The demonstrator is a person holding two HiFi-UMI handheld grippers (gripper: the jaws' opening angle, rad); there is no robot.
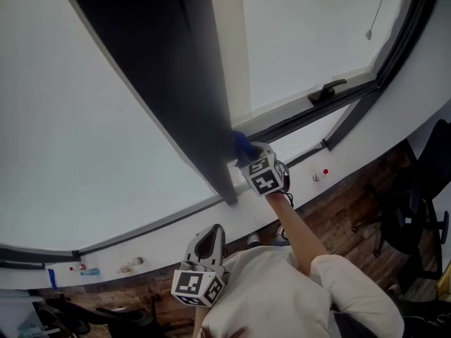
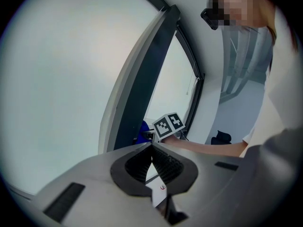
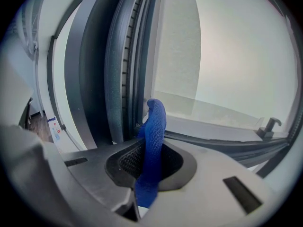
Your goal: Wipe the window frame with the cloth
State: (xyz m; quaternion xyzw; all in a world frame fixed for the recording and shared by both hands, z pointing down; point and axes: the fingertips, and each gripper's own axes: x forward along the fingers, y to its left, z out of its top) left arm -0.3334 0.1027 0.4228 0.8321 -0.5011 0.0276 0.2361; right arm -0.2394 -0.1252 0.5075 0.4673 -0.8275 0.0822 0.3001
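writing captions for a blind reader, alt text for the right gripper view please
The right gripper is shut on a blue cloth, its tip raised beside the dark window frame. Pale glass fills the right side, with a window handle low down.

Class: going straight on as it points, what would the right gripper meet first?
Probably the dark grey window frame, near its lower corner: the right gripper, shut on a blue knitted cloth, points there, cloth tip leading. Depth is unclear.

cloth (image 3: 152, 141) against window frame (image 1: 201, 104), handle (image 1: 326, 91) right
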